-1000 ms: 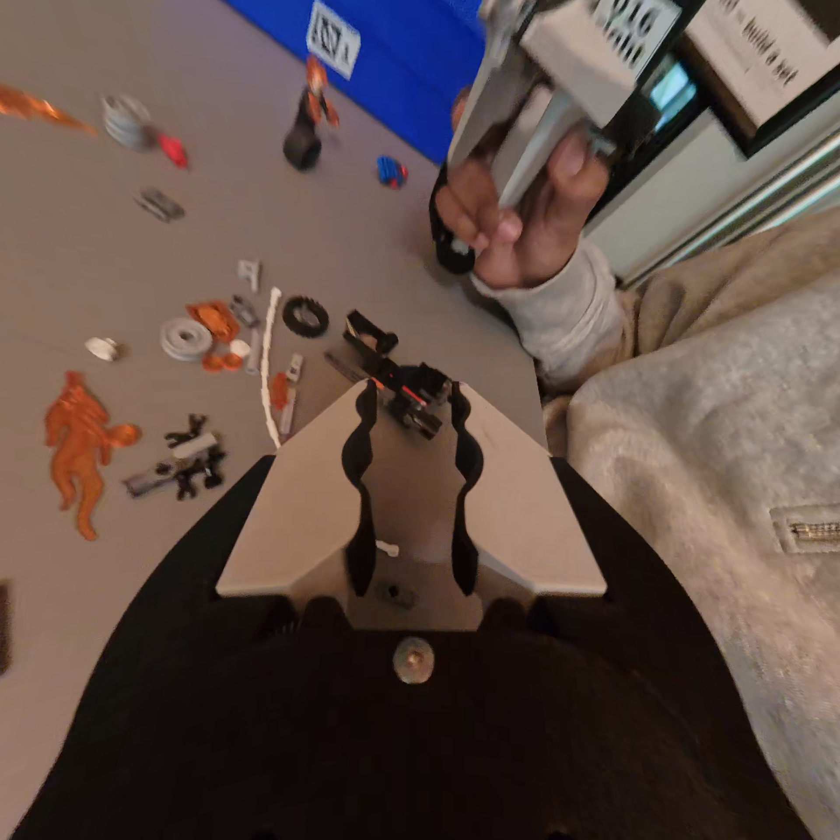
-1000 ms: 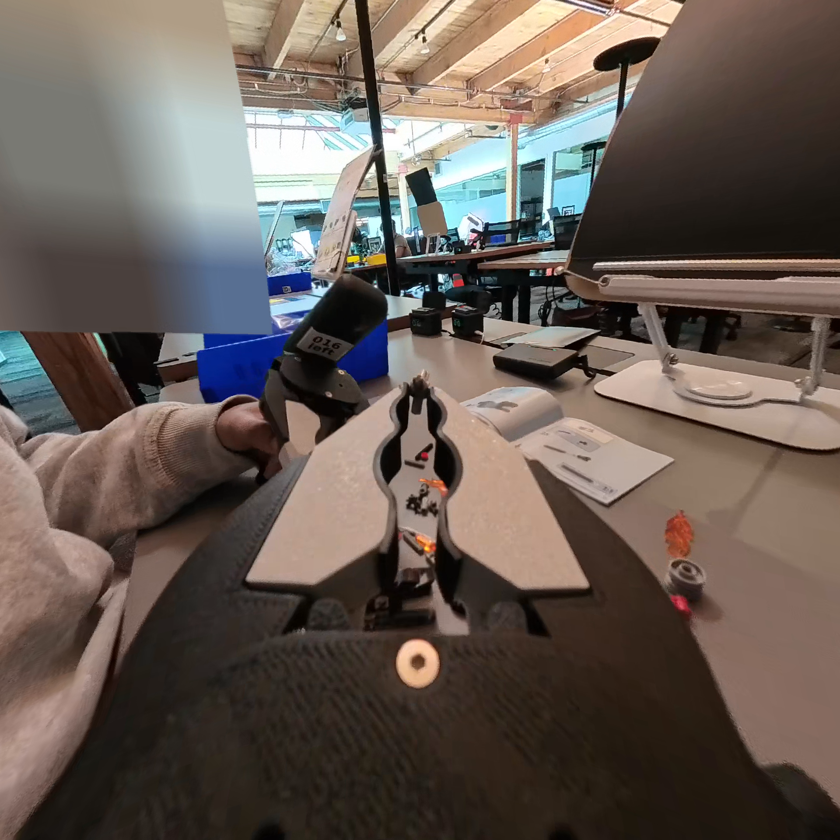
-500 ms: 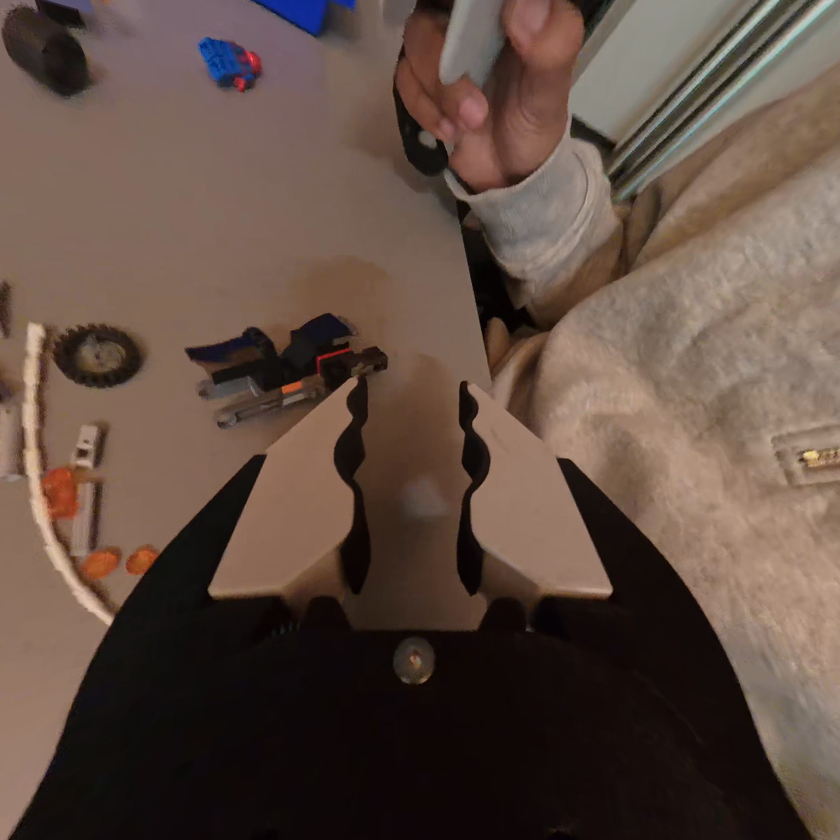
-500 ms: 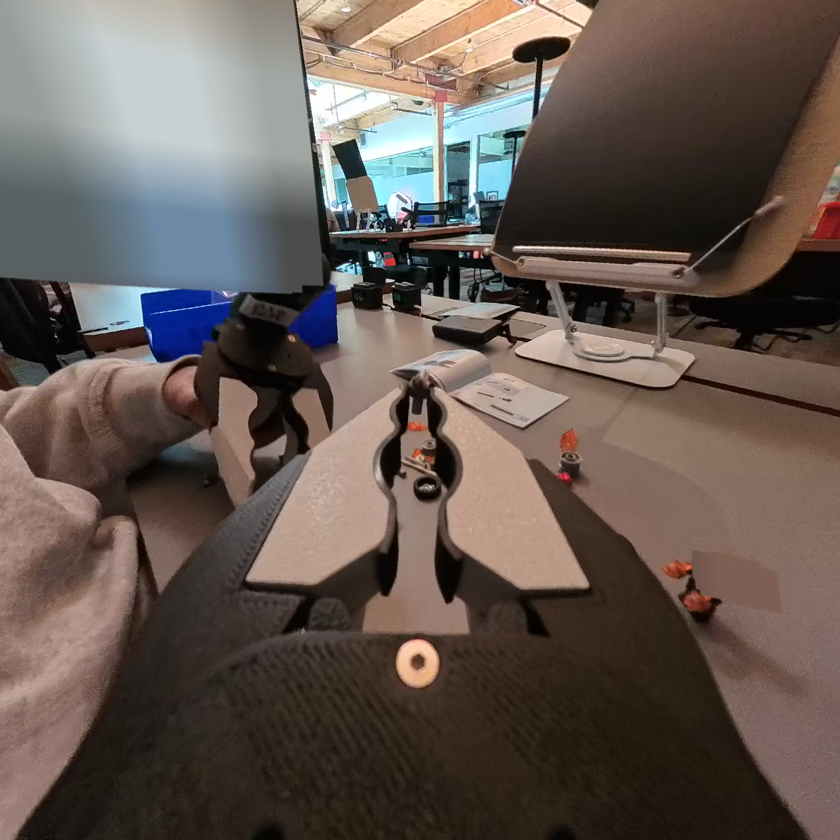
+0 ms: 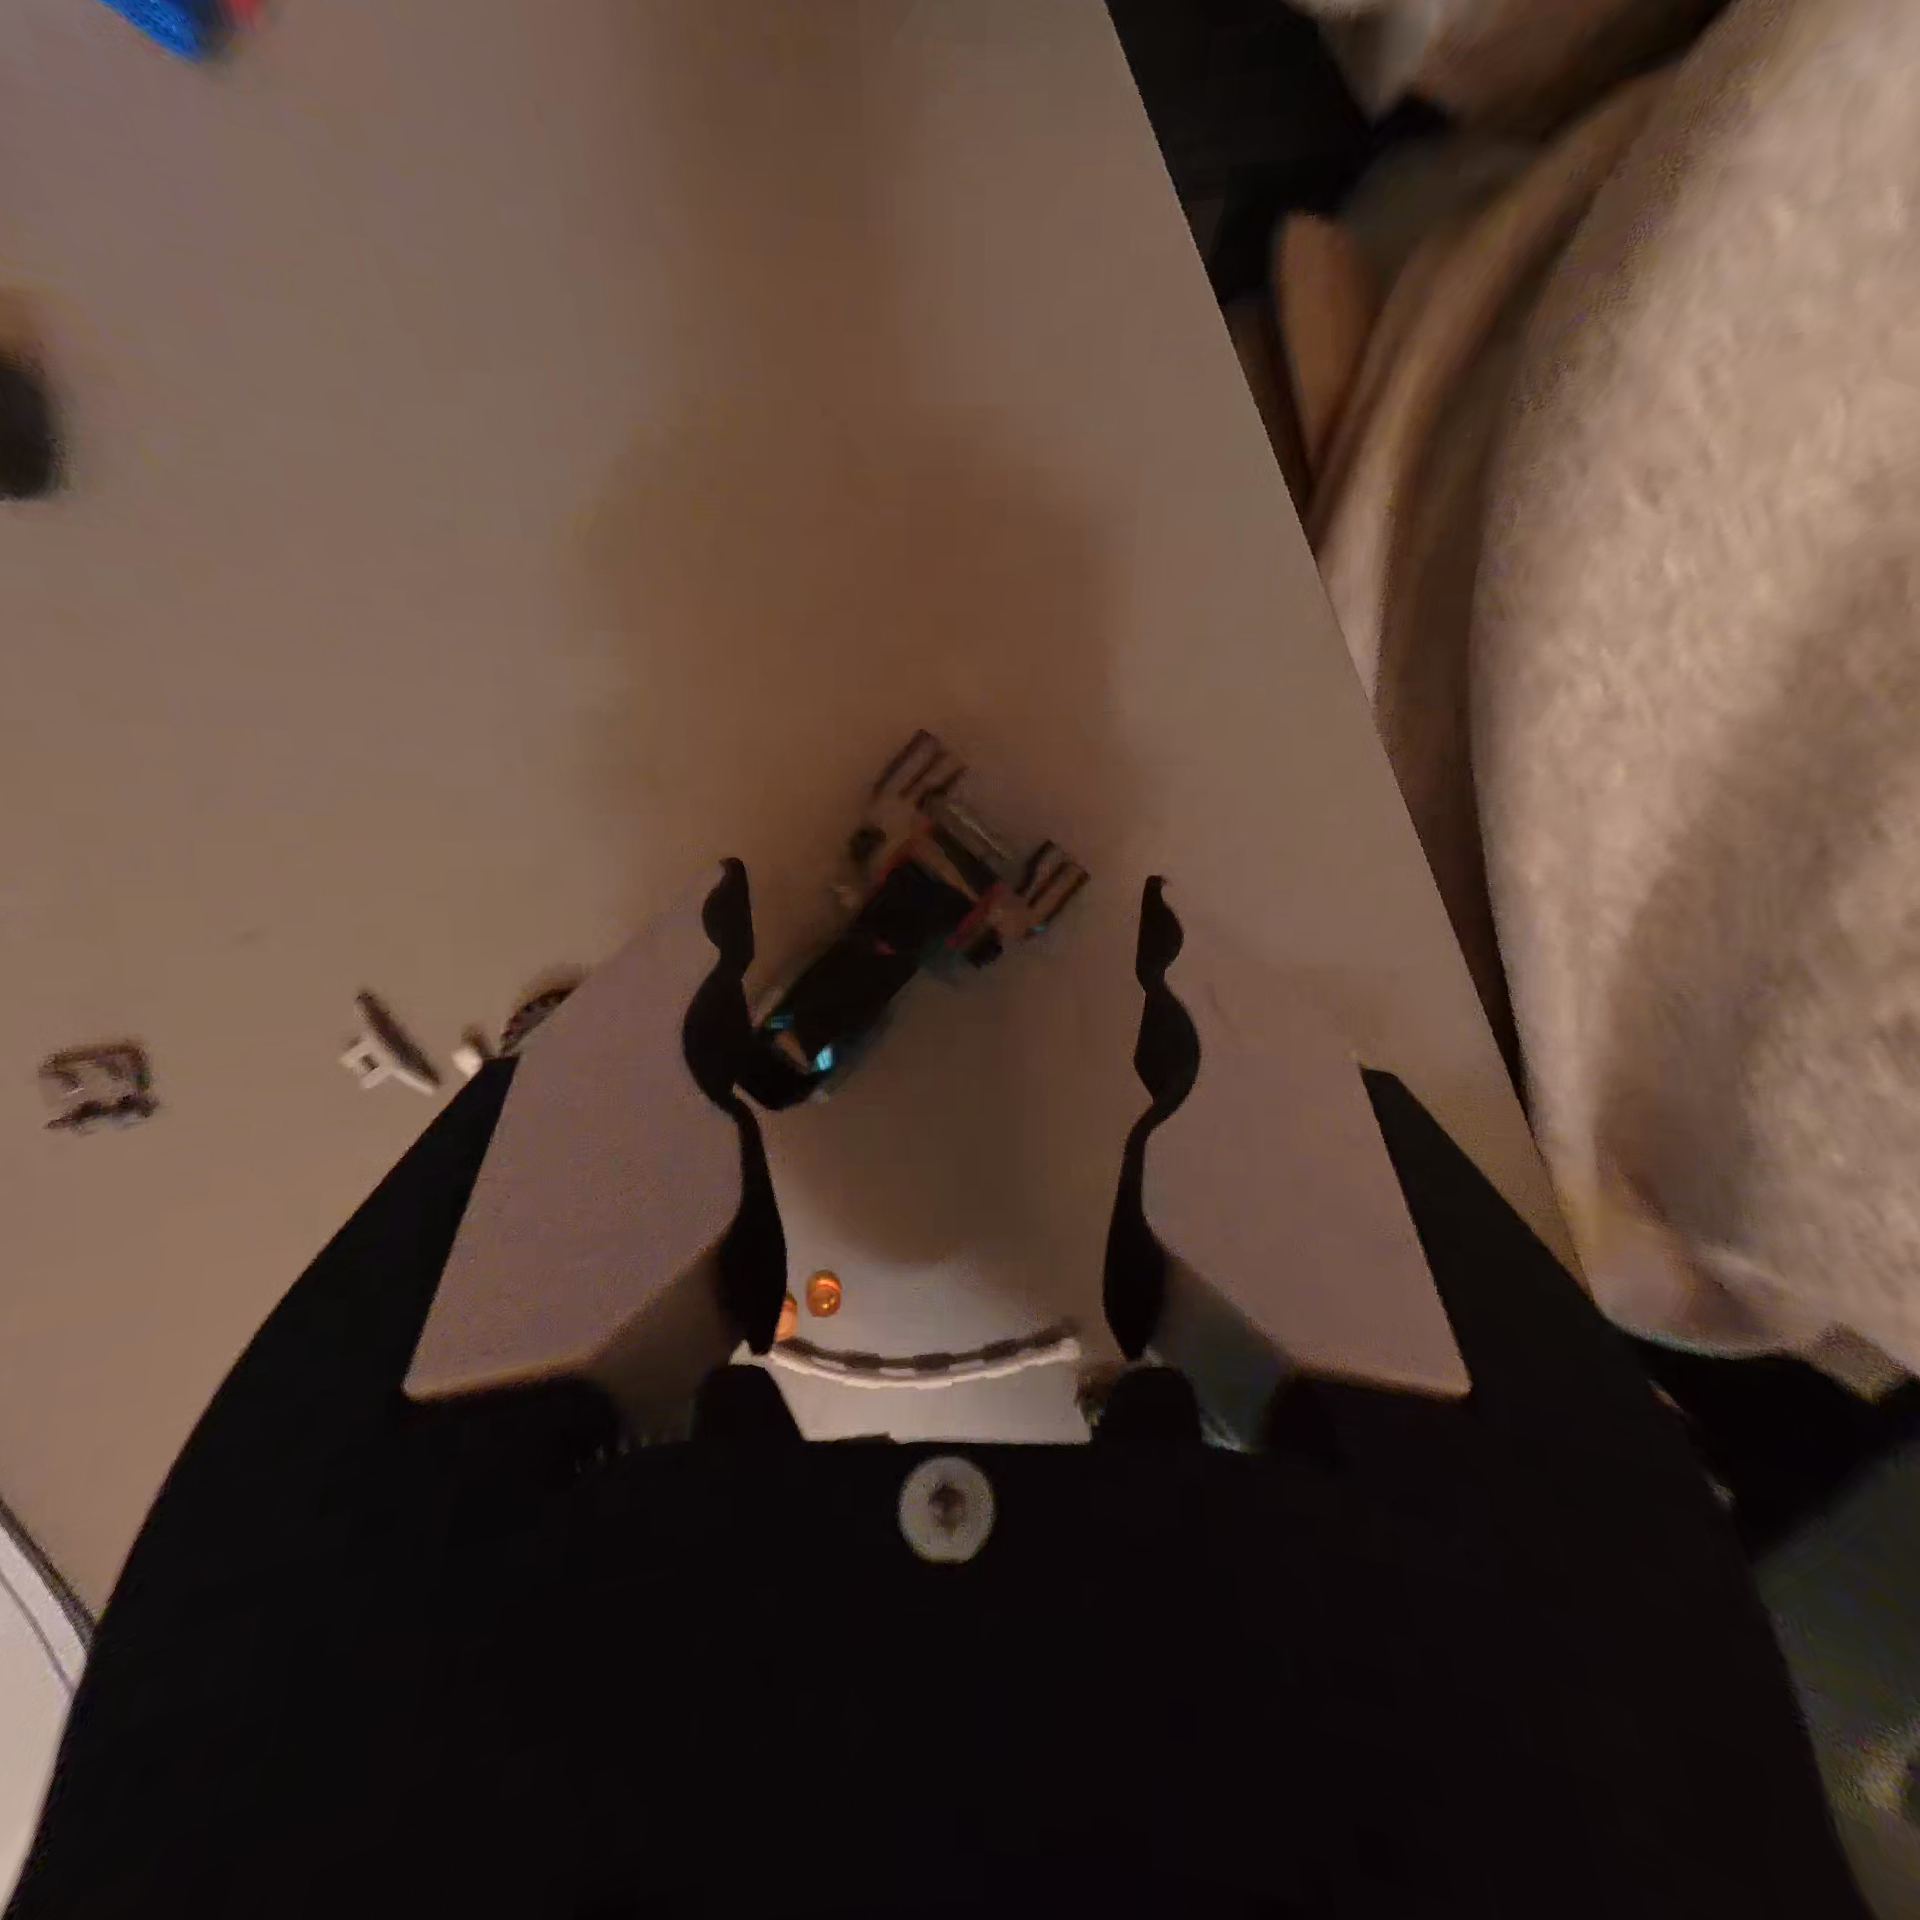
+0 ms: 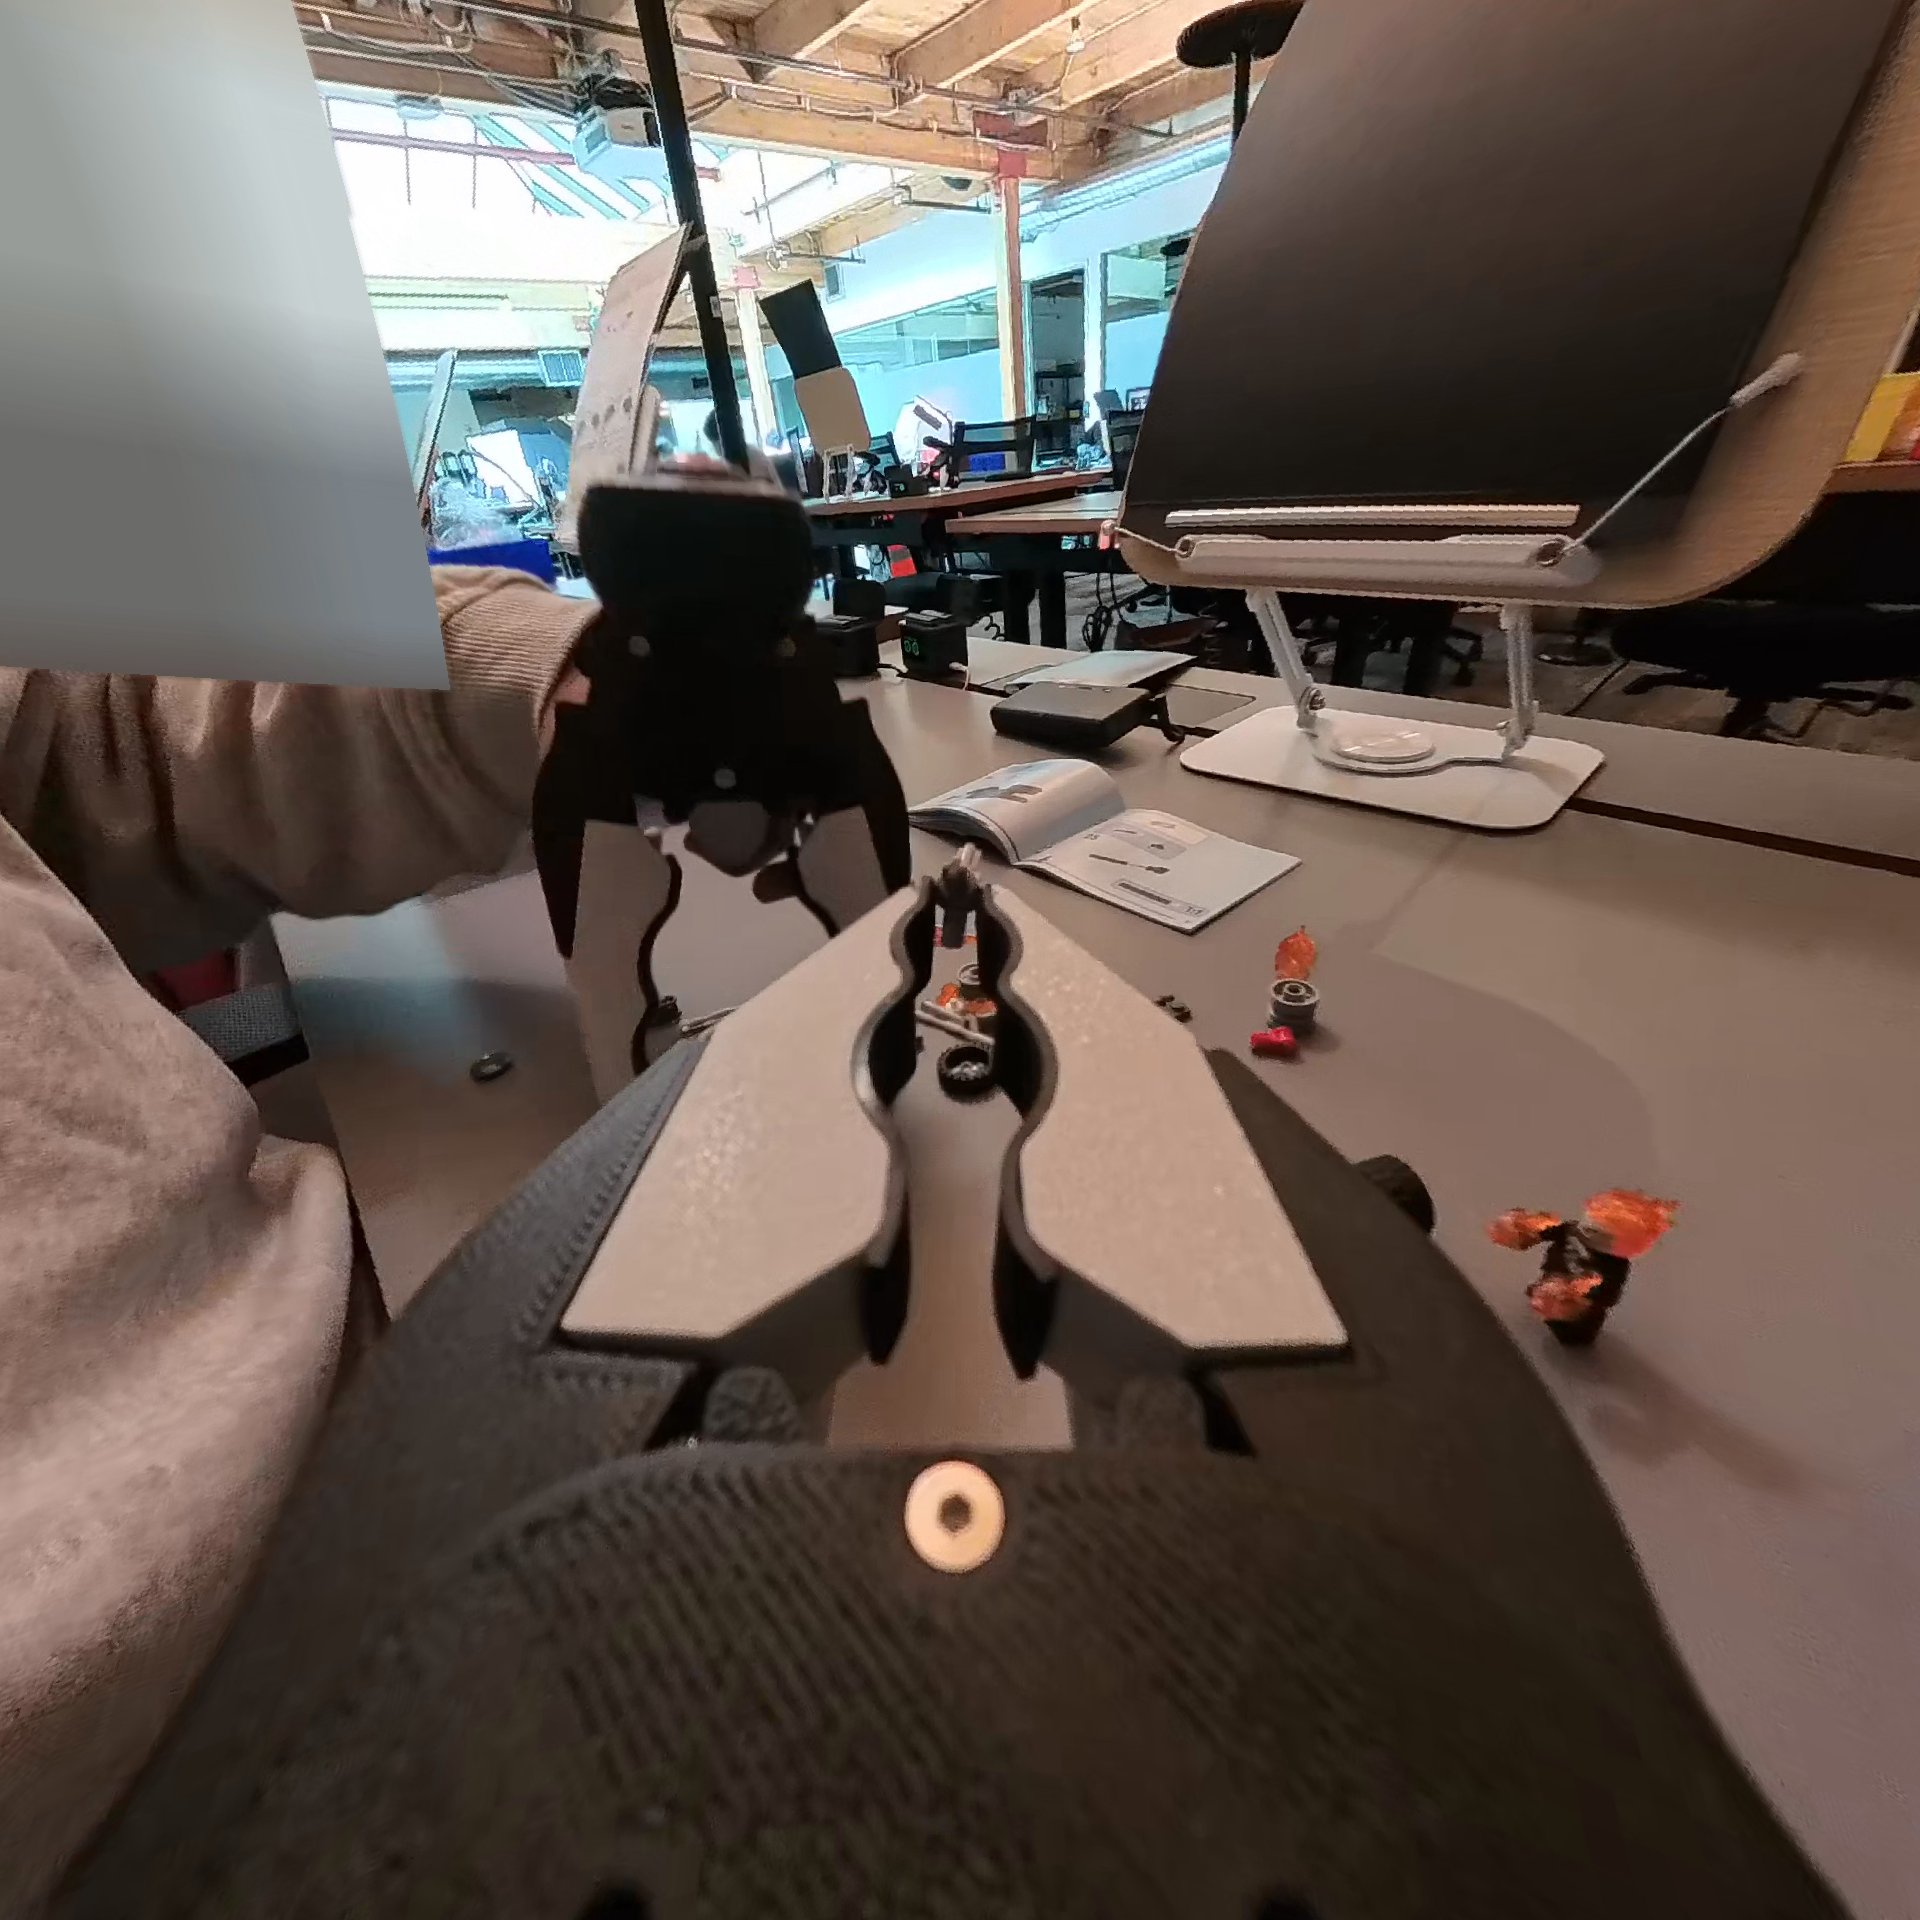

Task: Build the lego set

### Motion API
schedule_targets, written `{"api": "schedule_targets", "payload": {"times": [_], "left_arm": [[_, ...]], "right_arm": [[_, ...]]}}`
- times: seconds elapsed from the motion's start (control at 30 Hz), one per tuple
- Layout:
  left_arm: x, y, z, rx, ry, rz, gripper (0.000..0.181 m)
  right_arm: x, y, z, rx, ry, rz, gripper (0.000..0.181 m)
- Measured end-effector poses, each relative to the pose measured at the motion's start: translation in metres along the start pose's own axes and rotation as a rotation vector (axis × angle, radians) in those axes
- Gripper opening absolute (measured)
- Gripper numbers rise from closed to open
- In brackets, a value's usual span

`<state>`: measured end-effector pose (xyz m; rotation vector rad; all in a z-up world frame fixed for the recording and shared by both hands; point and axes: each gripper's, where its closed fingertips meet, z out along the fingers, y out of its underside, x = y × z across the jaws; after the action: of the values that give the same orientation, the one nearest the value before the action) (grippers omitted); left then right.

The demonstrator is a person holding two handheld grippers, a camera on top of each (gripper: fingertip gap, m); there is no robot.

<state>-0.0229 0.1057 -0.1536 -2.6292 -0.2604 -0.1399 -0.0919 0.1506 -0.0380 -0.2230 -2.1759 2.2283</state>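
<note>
My left gripper [image 5: 940, 883] is open wide and points down at the grey table [image 5: 520, 520]. A partly built black, grey and red lego assembly [image 5: 914, 914] lies on the table between its fingertips, its dark end against the left finger. My right gripper [image 6: 961, 899] is shut on a small dark lego piece [image 6: 958, 891] and holds it above the table. In the right wrist view the left gripper [image 6: 748, 997] stands just left of and beyond it.
Loose parts lie ahead of the right gripper: a black tyre [image 6: 966, 1065], a grey wheel with a flame [image 6: 1294, 992], a red piece [image 6: 1273, 1041], a flame figure [image 6: 1579, 1268]. An open booklet [image 6: 1101, 842] and a laptop stand [image 6: 1392, 758] sit behind. The table edge [image 5: 1278, 520] and a beige sleeve are on the right. The flame figure [image 6: 1579, 1268] is about 15 cm from my right fingertips.
My left gripper has come down over the partly built assembly and opened wider, so the assembly now lies between its fingers. My right gripper stays shut on the small piece.
</note>
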Motion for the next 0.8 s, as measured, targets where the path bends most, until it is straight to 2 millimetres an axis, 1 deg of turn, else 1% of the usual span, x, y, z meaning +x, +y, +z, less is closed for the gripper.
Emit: {"api": "schedule_targets", "payload": {"times": [0.07, 0.13, 0.2, 0.27, 0.4, 0.5, 0.6, 0.67, 0.73, 0.8], "left_arm": [[0.002, 0.007, 0.007, -0.076, 0.038, 0.006, 0.074], [0.004, 0.012, 0.013, -0.107, 0.067, 0.036, 0.073], [0.002, 0.01, 0.015, -0.089, 0.06, 0.049, 0.062], [0.0, 0.011, 0.015, -0.088, 0.048, 0.032, 0.056], [-0.005, 0.012, 0.014, -0.029, -0.006, -0.013, 0.056], [-0.012, 0.019, 0.009, 0.001, -0.097, -0.043, 0.056], [-0.009, 0.018, 0.002, 0.12, -0.116, -0.126, 0.055], [-0.006, 0.017, -0.001, 0.202, -0.093, -0.222, 0.055], [-0.009, 0.018, -0.005, 0.263, -0.098, -0.294, 0.055], [-0.012, 0.018, -0.007, 0.292, -0.114, -0.343, 0.055]], "right_arm": [[0.003, 0.0, -0.003, 0.007, 0.005, 0.006, 0.005], [0.006, 0.001, -0.004, 0.013, 0.009, 0.015, 0.005], [0.009, 0.003, -0.006, 0.015, 0.01, 0.03, 0.005], [0.011, 0.004, -0.006, 0.017, 0.01, 0.043, 0.005], [0.013, 0.007, -0.006, 0.018, 0.006, 0.059, 0.005], [0.011, 0.012, -0.004, -0.003, -0.011, 0.07, 0.005], [0.002, 0.019, 0.003, -0.059, -0.055, 0.07, 0.005], [-0.011, 0.029, 0.009, -0.124, -0.108, 0.053, 0.005], [-0.029, 0.045, 0.017, -0.221, -0.179, 0.016, 0.005], [-0.046, 0.066, 0.025, -0.337, -0.223, -0.04, 0.005]]}}
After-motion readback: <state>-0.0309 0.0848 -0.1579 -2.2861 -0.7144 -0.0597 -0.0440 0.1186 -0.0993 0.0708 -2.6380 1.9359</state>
